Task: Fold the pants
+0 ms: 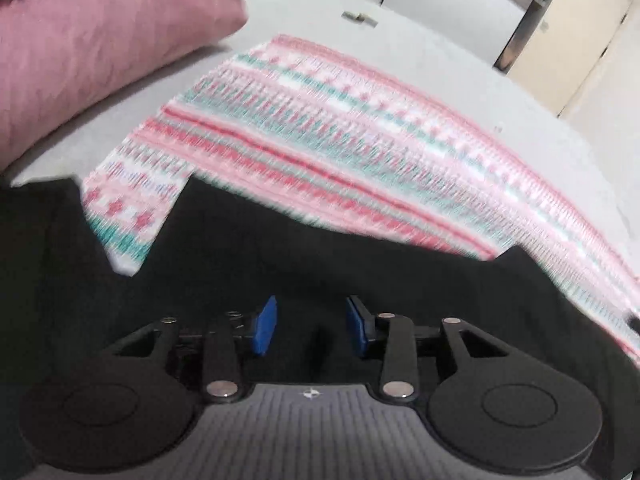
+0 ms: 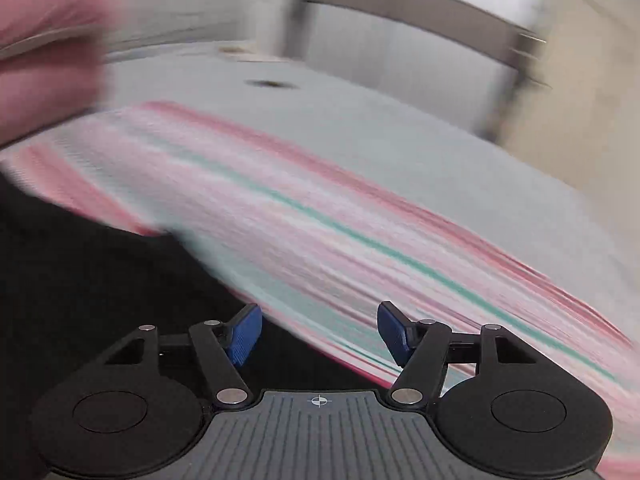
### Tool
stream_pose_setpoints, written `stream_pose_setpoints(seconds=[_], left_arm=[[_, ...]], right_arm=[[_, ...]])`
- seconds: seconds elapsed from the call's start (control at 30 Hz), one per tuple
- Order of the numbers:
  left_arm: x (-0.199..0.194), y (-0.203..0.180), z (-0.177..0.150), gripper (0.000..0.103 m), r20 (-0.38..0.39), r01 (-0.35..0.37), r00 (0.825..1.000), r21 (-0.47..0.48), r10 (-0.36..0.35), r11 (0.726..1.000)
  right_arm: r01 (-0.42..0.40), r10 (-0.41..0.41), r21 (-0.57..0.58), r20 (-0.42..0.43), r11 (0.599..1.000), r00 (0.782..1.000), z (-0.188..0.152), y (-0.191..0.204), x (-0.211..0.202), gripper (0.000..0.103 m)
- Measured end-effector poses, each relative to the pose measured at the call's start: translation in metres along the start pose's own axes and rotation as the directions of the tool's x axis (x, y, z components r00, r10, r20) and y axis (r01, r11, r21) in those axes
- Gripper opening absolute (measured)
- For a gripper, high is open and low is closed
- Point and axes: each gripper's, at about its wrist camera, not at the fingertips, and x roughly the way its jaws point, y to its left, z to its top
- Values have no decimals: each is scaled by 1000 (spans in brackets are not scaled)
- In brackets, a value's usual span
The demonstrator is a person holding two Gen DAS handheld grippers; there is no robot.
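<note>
- Left wrist view: the pants (image 1: 320, 152), a knit in pink, teal and white bands, lie spread flat on the grey bed (image 1: 480, 92). The pink pillow (image 1: 100, 52) sits just beside their far left end.
- A black cloth (image 1: 280, 280) covers the near part of the bed and touches the pants' near edge; one corner of the pants laps over it on the pillow side.
- The left tool (image 1: 311, 326) hangs over the black cloth, short of the pants. Its blue pads (image 1: 264, 326) stand partly apart with nothing between them.
- The pants look light, soft and limp, so I judge they will sag and drag rather than hold a shape. The fuzzy knit should grip well between the pads and is not fragile.
- The best hold looks like a pinch on an outer edge or corner, such as the corner lying on the black cloth.
- Right wrist view: heavy blur smears the pants (image 2: 360, 220) into streaks; they still read as flat on the bed (image 2: 400, 128), with the pillow (image 2: 48, 60) beyond their far left end.
- The right tool (image 2: 320, 334) is over the pants' near edge where it meets the black cloth (image 2: 100, 280). Its pads (image 2: 244, 334) stand well apart and grip nothing.
- A two-handed lift at matching edge points should keep the fold square.
</note>
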Motion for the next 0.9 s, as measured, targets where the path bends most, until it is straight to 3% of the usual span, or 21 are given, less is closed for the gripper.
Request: stream_pose_setpoints(seconds=[0.03,0.1,0.17,0.2,0.23,0.27,0.3,0.37,0.5,0.57,0.6,0.63,0.77,0.83,0.9], left_arm=[[1,-9,1,64,12,24,1000,15,-24,1000],[5,-33,2,68,28,94,995,62,-96,994],[11,-57,1,70,39,129,990,92,-133,987],[15,-70,0,70,42,139,989,112,-144,984],[20,-82,-1,70,42,146,987,129,-152,981],[25,-91,-2,70,40,154,986,138,-161,978],[31,-104,-3,70,34,172,983,148,-179,974],[44,-123,-4,70,19,198,979,176,-204,964],[66,-157,-15,70,27,155,985,274,-169,949],[75,-166,-21,70,18,161,984,299,-175,941],[79,-172,-25,70,17,162,984,314,-176,936],[83,-177,-30,70,17,160,984,336,-176,928],[93,-193,-46,71,26,134,987,417,-159,899],[95,-200,-52,76,39,126,986,444,-159,887],[95,-204,-55,79,41,134,984,456,-171,880]], right_arm=[[97,-95,75,-27,992,995,-16,-43,-12,65],[272,-252,260,-109,926,962,-49,-128,-33,65],[397,-357,468,-175,789,917,-87,-207,-62,66],[397,-365,566,-174,723,914,-108,-236,-77,66],[362,-345,651,-160,667,925,-131,-263,-89,66],[352,-336,687,-163,636,928,-148,-280,-94,66],[382,-350,685,-195,620,916,-162,-293,-95,66],[434,-364,629,-246,645,898,-180,-303,-86,66],[392,-289,587,-265,709,920,-200,-306,-52,53],[379,-259,578,-281,723,924,-204,-307,-38,40],[371,-235,575,-299,729,925,-205,-308,-32,18],[377,-225,563,-322,735,920,-205,-305,-22,4],[445,-289,493,-362,747,886,-195,-296,-25,1],[491,-339,481,-371,726,865,-190,-299,-33,0],[503,-352,497,-369,707,860,-191,-305,-35,0]])
